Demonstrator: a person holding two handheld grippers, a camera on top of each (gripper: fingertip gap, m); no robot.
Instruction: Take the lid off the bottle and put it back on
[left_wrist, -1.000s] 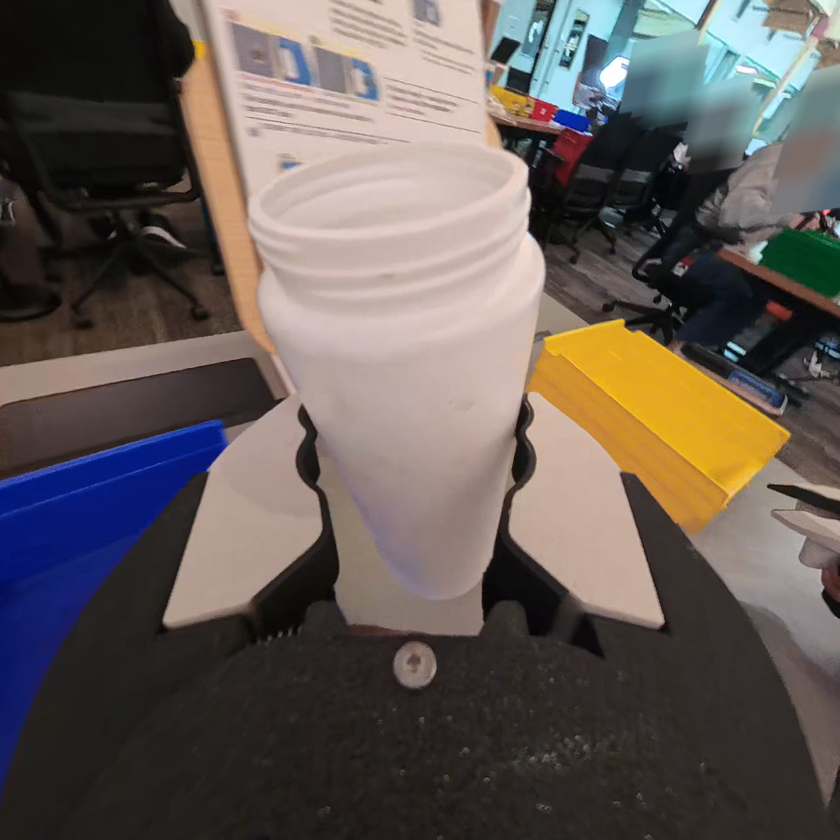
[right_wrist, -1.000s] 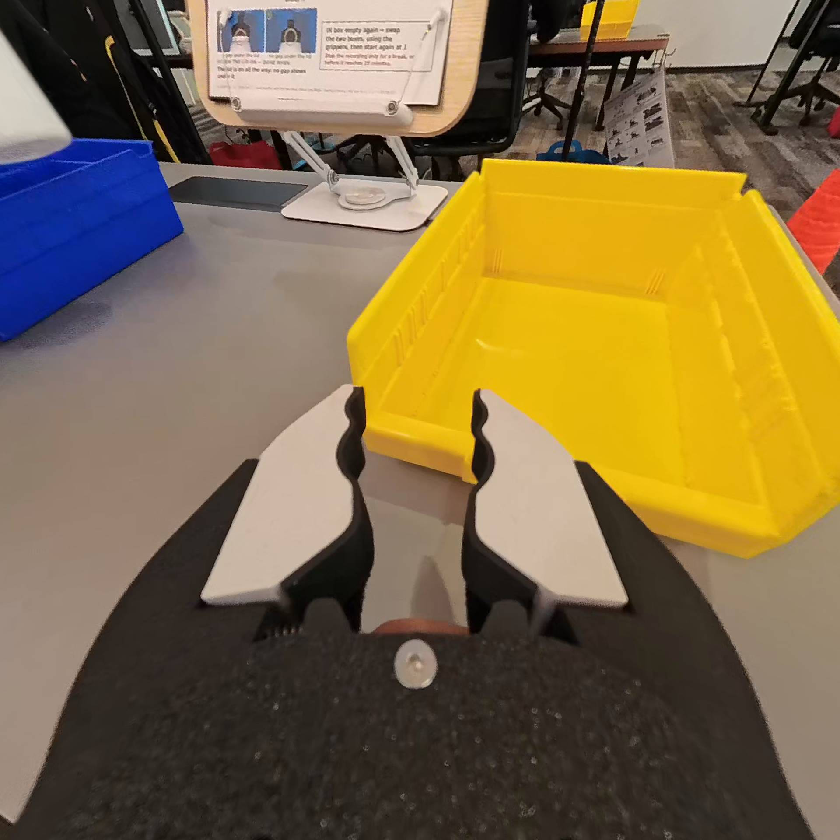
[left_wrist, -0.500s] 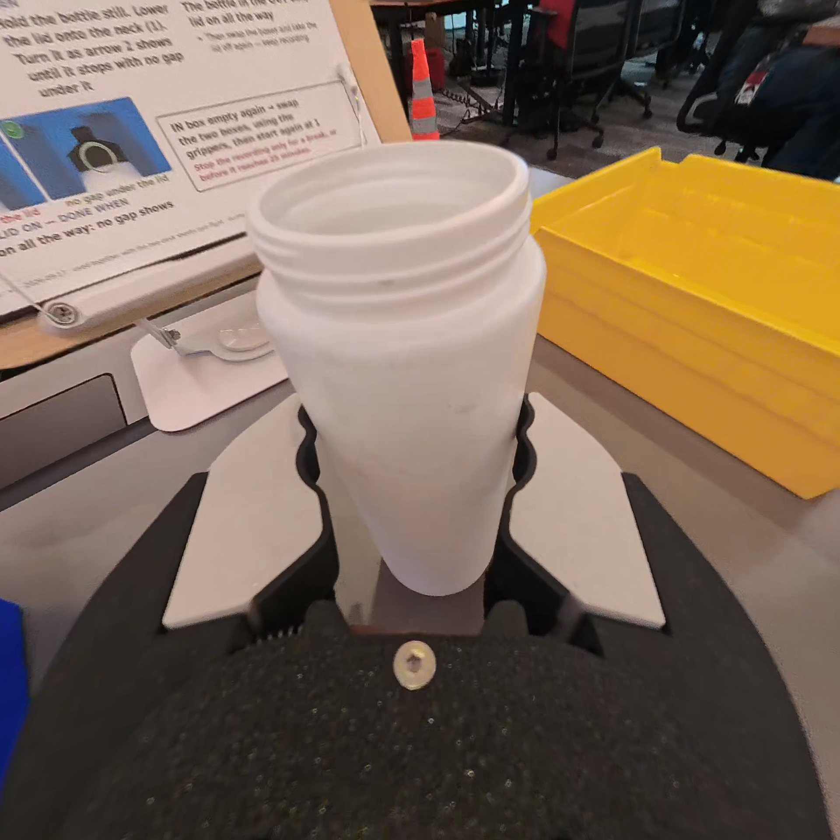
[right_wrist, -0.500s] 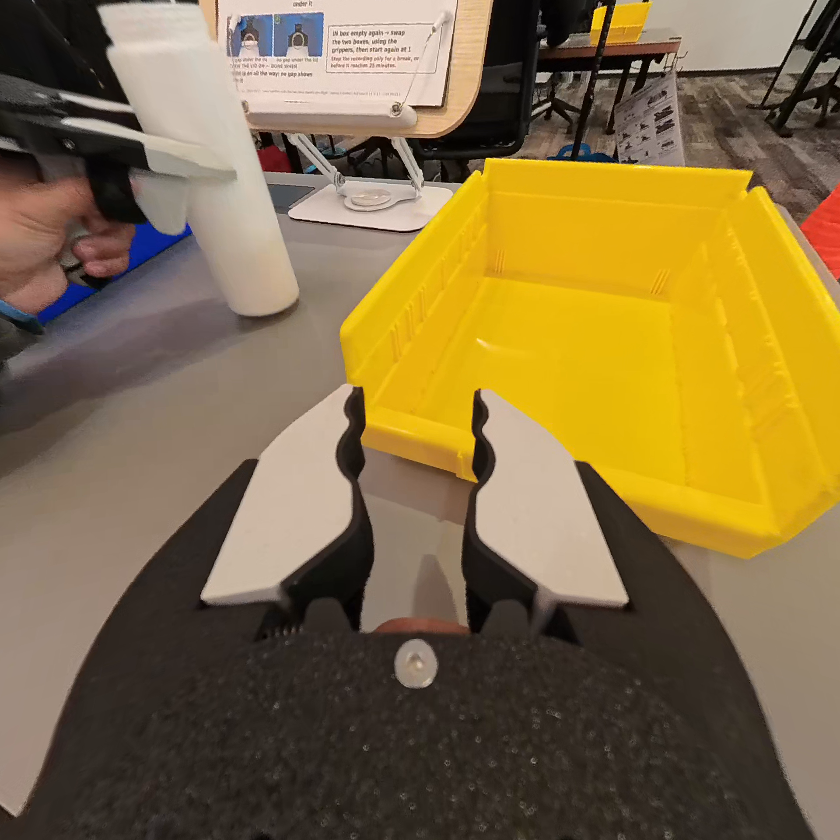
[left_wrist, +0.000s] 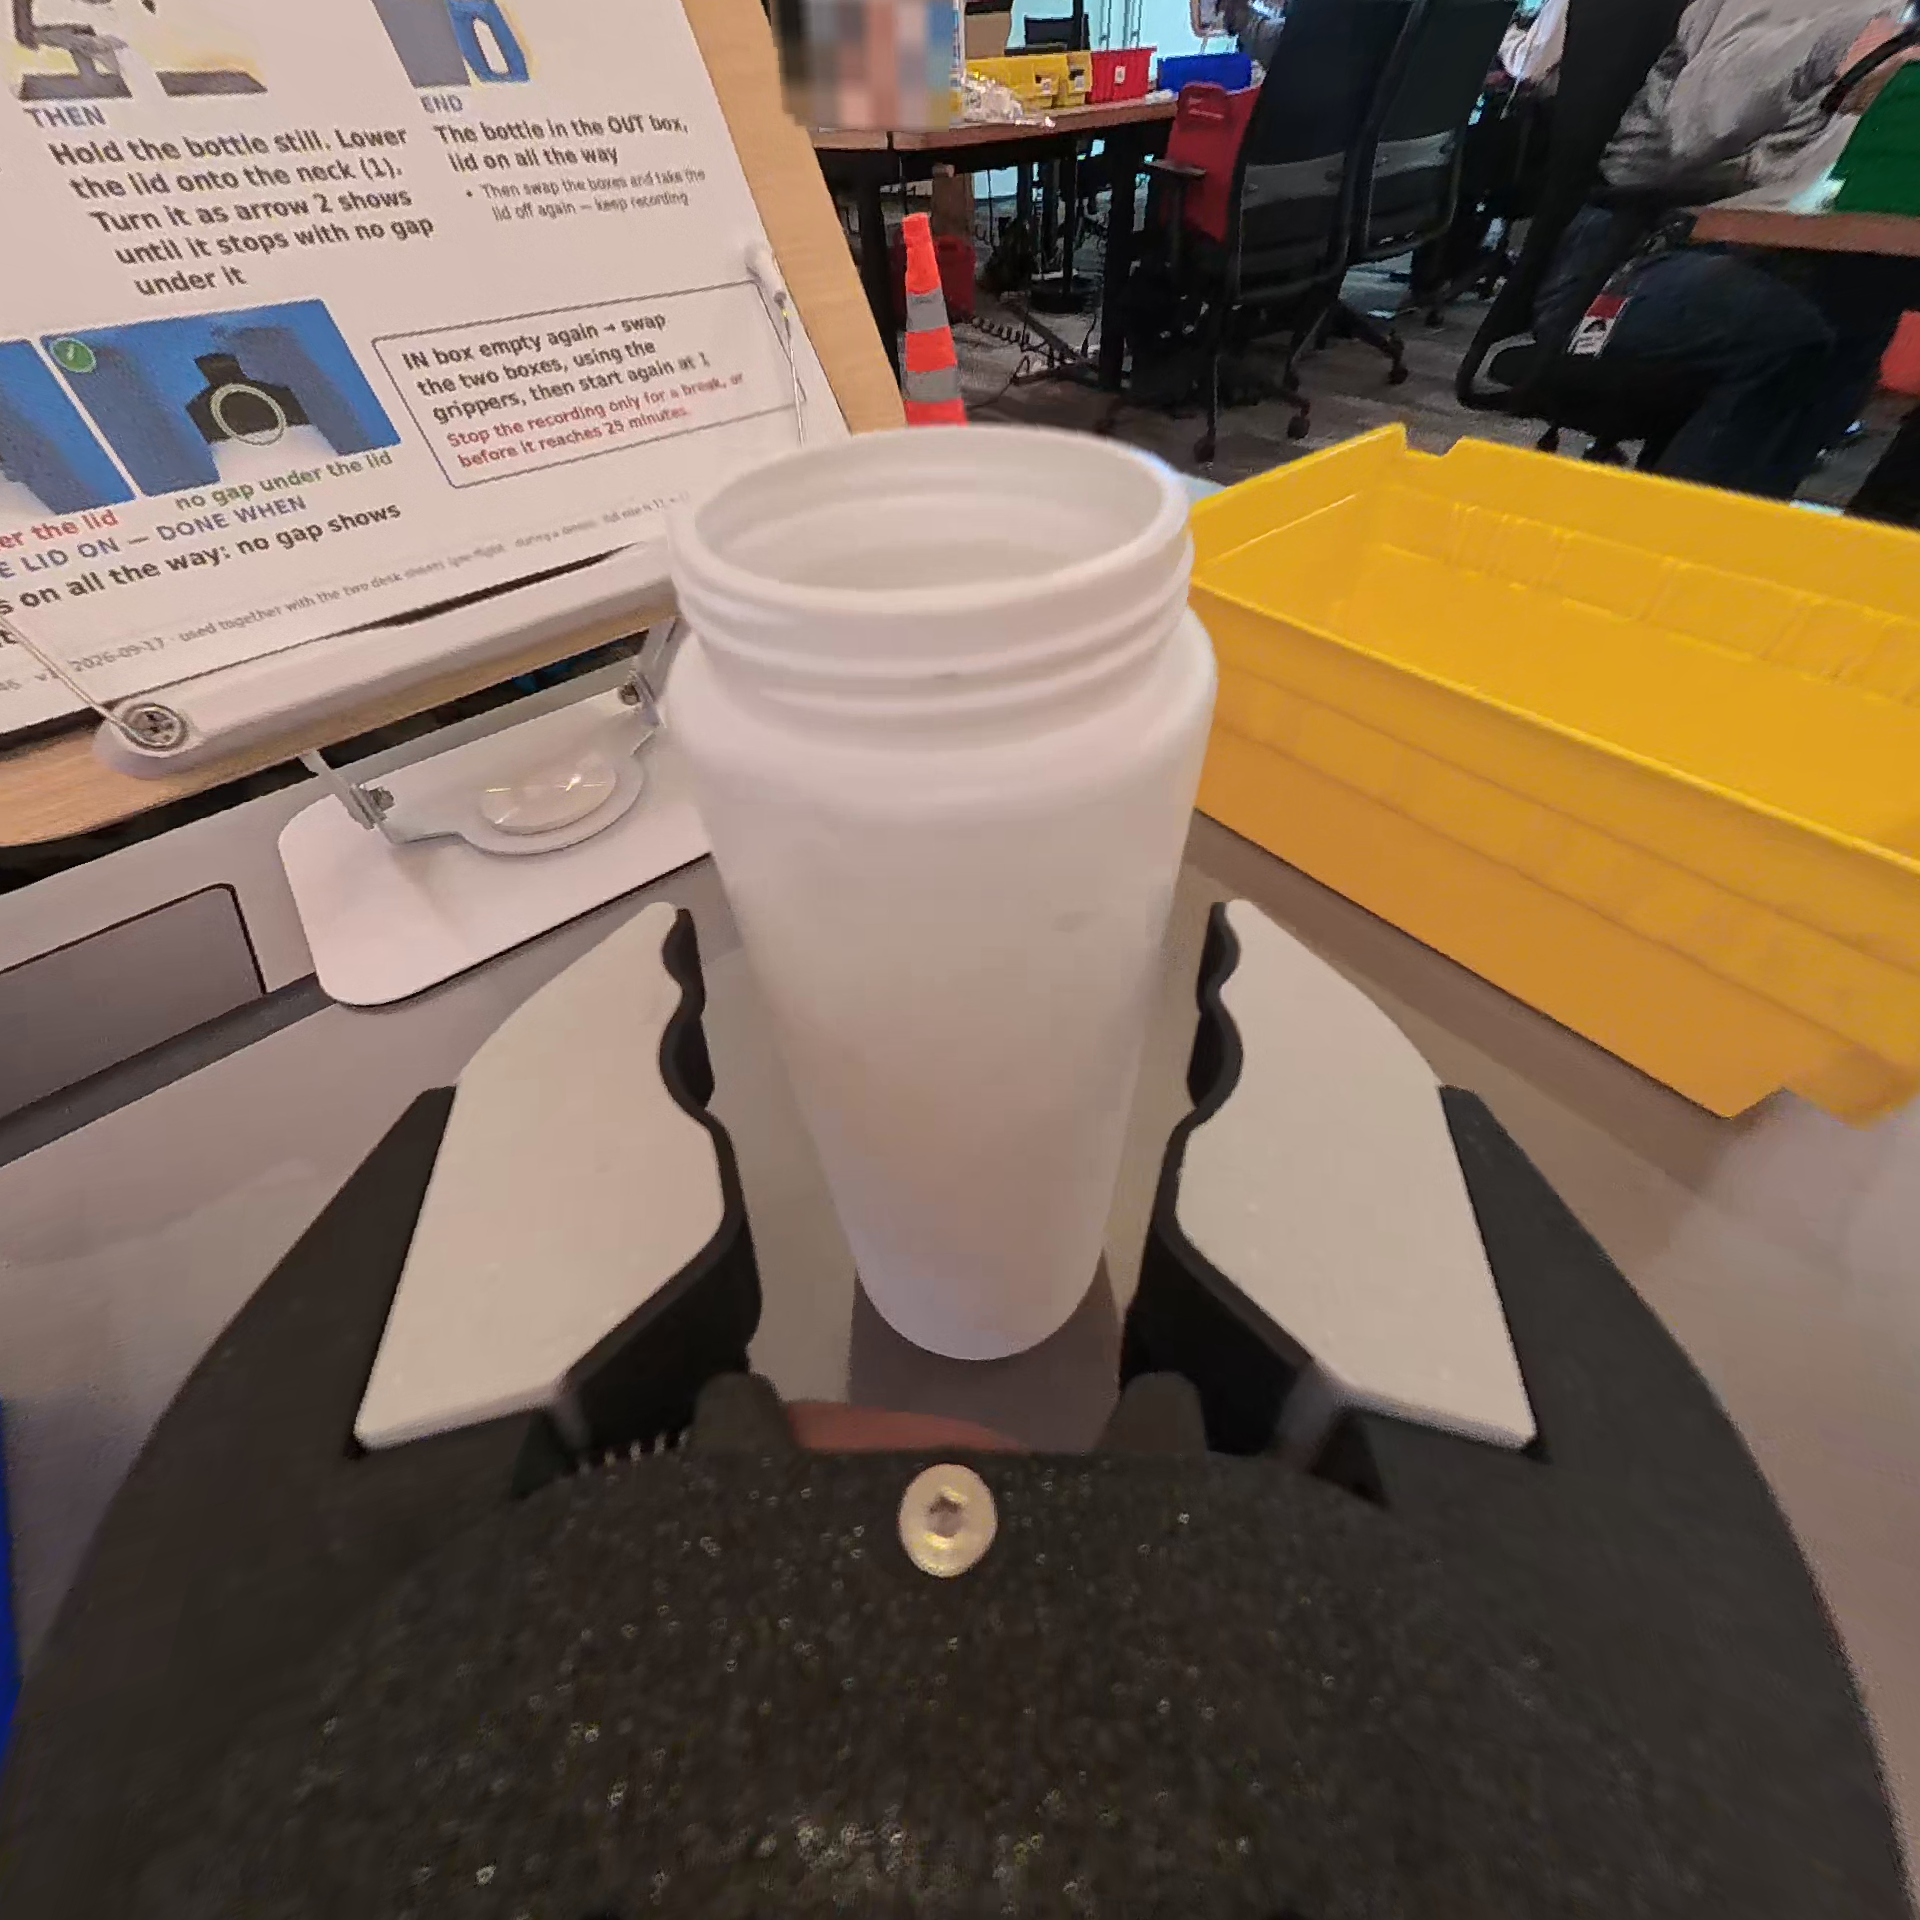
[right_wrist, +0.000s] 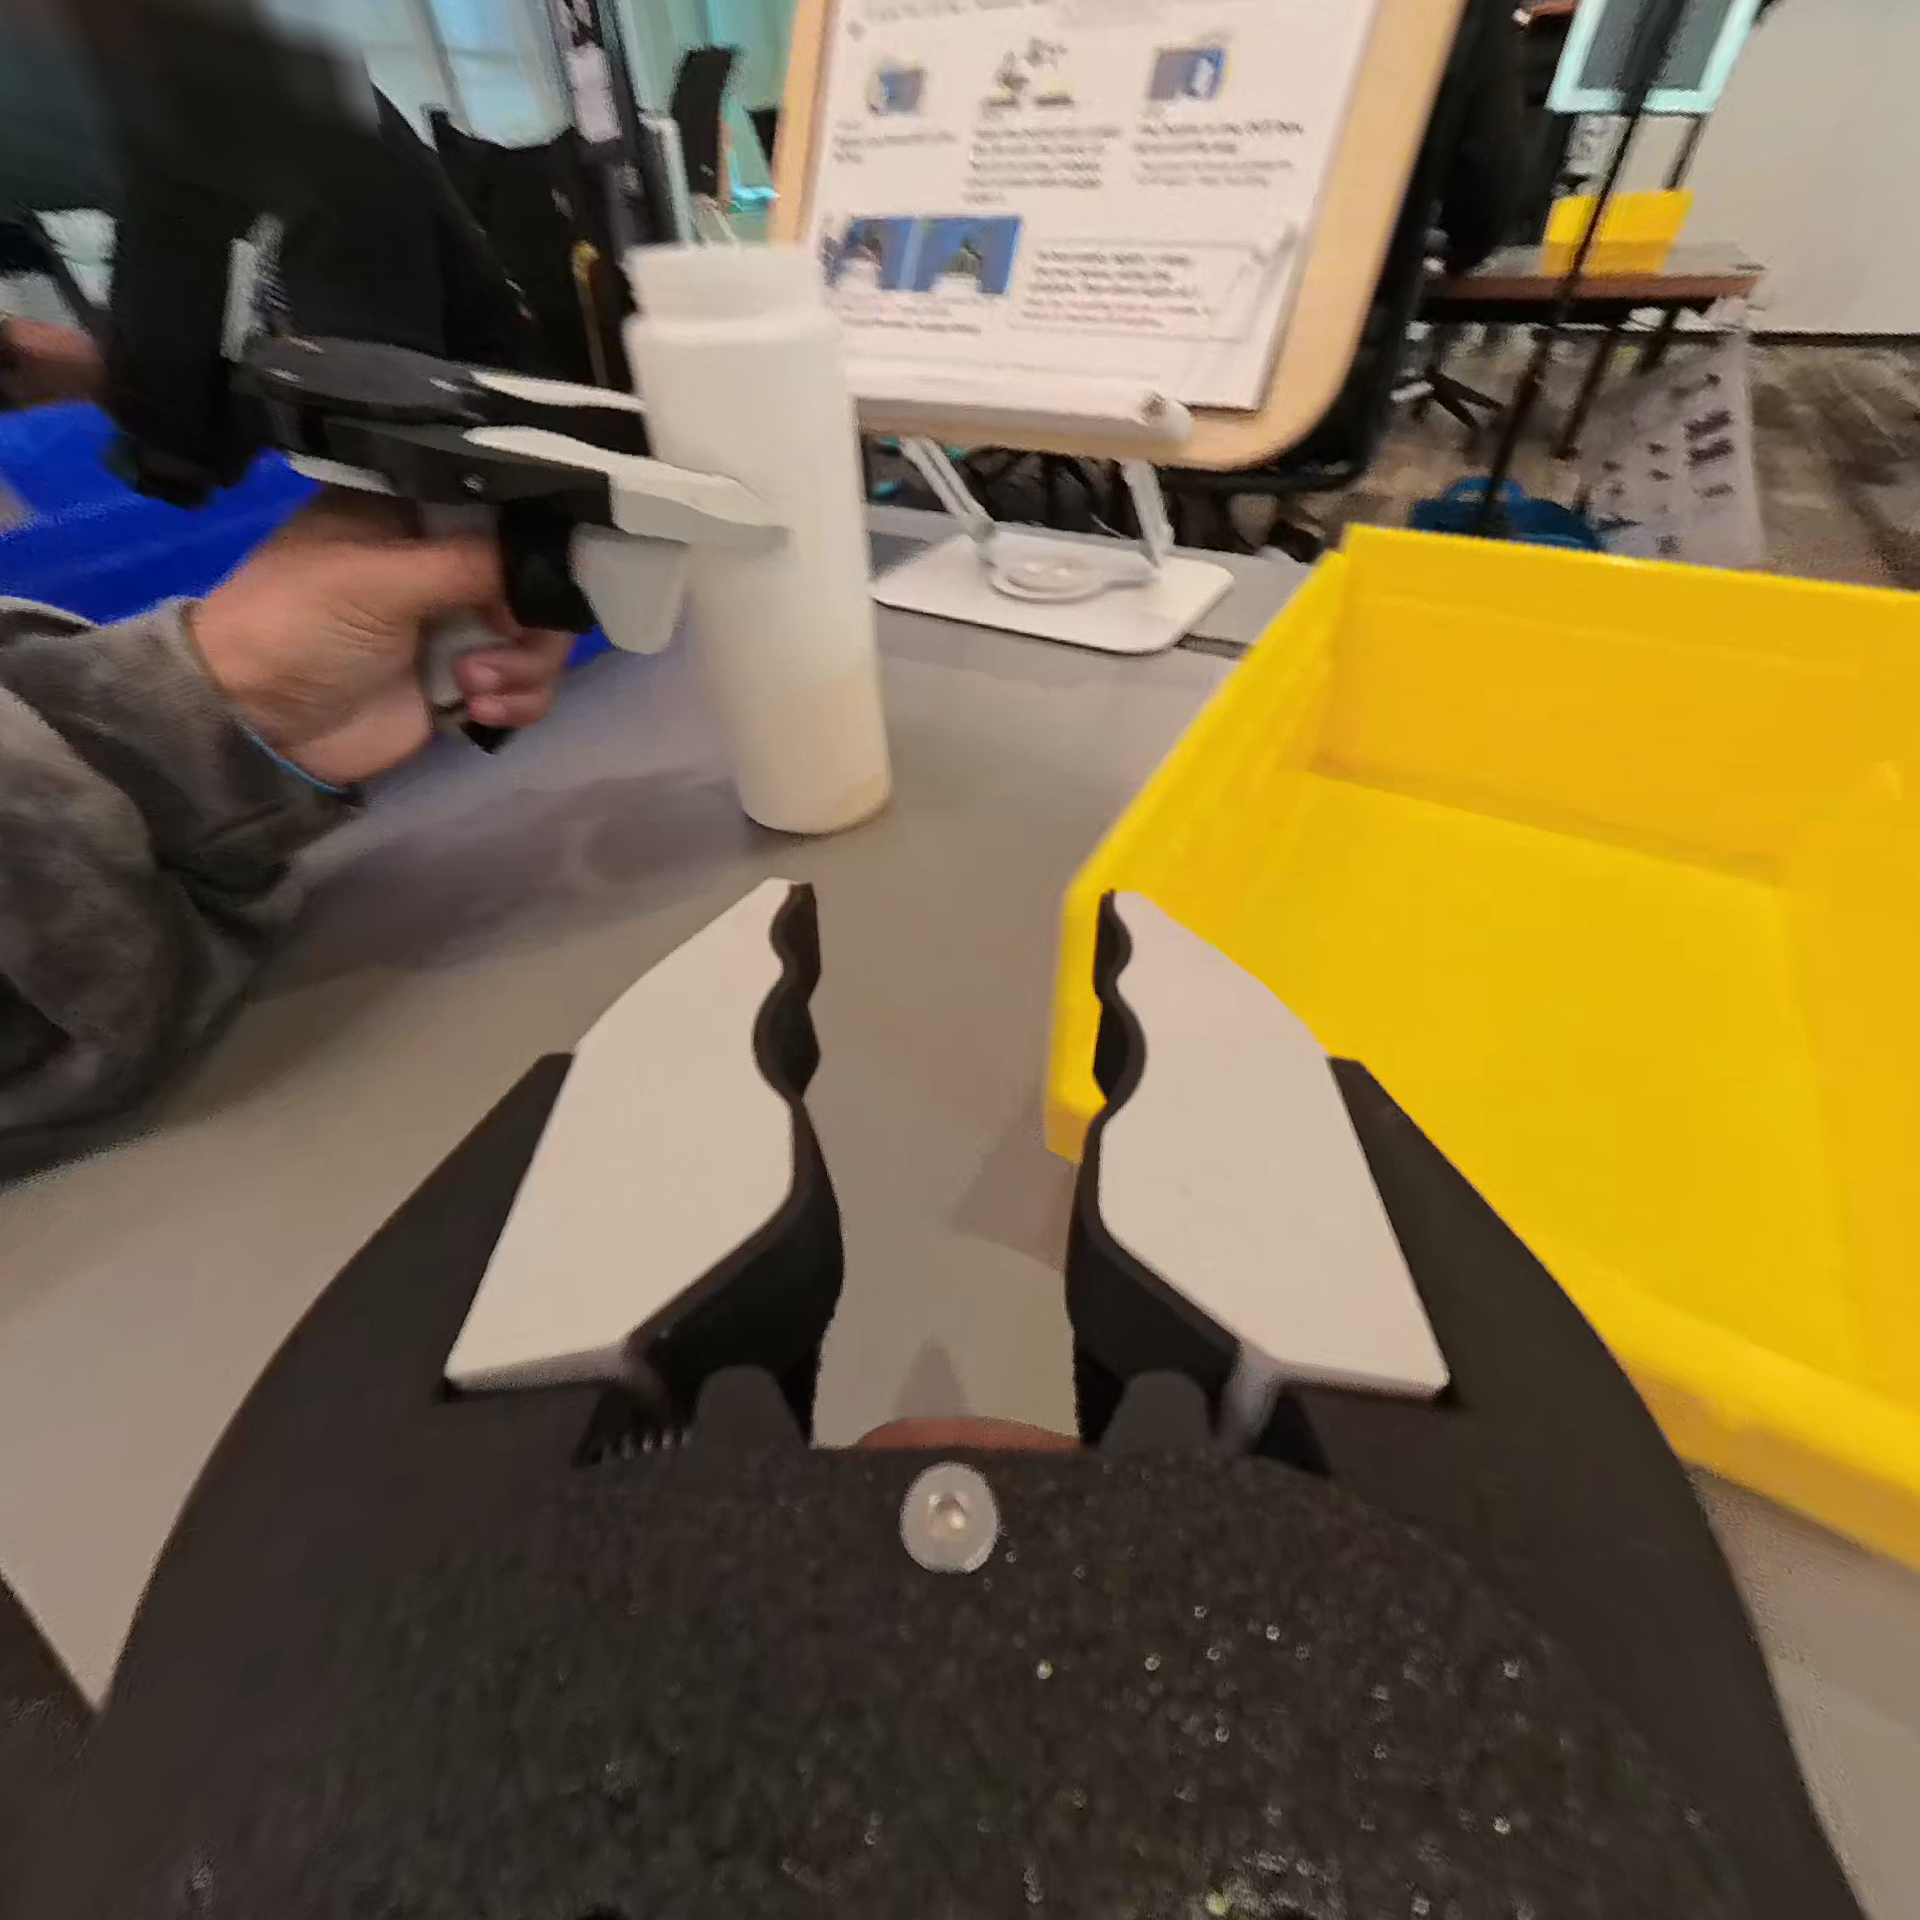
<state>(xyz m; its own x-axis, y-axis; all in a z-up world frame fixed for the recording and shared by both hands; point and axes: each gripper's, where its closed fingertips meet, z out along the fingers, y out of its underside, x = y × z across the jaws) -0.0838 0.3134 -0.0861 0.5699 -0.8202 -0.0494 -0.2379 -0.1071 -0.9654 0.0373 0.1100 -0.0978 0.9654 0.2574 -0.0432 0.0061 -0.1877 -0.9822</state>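
Grey table (right_wrist: 499, 1039): bottle (left_wrist: 945, 883) upright, mouth up, lidless, gripped by left gripper (left_wrist: 945, 935); right gripper (right_wrist: 951, 914) parted, empty.

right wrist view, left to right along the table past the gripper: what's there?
Blue bin → hand holding the left gripper → white bottle, no lid → stand base → yellow bin.

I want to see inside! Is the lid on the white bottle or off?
Off. The bottle shows a bare threaded neck and open mouth; no lid is in view.
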